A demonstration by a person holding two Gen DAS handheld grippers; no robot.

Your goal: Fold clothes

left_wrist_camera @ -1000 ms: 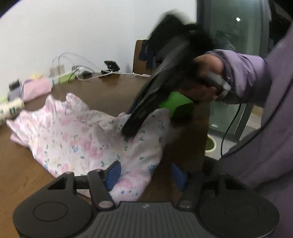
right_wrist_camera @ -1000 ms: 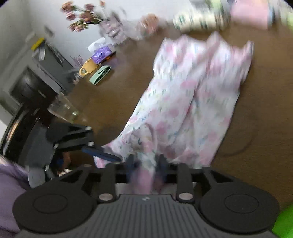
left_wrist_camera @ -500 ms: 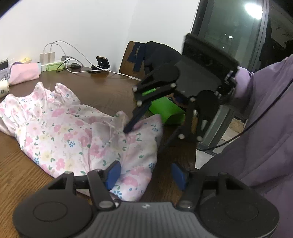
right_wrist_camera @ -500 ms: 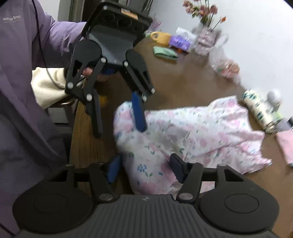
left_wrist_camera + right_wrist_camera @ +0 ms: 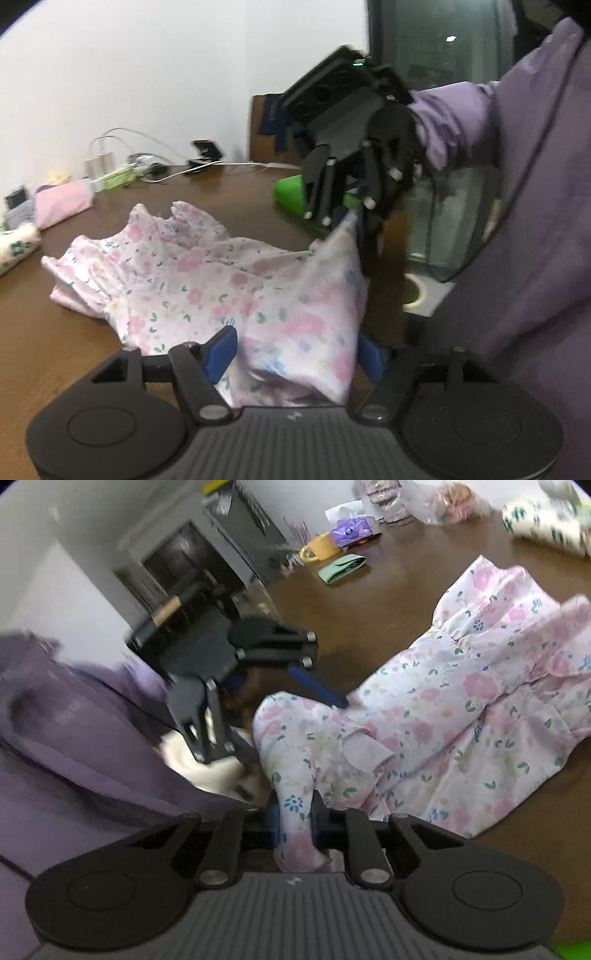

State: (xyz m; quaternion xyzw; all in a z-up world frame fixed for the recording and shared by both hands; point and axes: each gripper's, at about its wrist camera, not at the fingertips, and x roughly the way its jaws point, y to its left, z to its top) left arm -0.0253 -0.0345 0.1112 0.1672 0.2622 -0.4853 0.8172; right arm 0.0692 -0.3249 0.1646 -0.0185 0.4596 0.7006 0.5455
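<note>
The white floral cotton garment point(image 5: 207, 280) lay on the brown wooden bench point(image 5: 55, 354), stretching away from both grippers. The right hand-held gripper point(image 5: 295, 823) had just closed, pinching its near edge. The left hand-held gripper point(image 5: 295, 350), half open, straddled a loose fold beside it.

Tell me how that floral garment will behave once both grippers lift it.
Likely floppy: the floral garment bunches and drapes where the right gripper, whose jaws have just been closing, pinches it. Probably light, since a thin fold tents upward. The loose far end may drag on the table.
</note>
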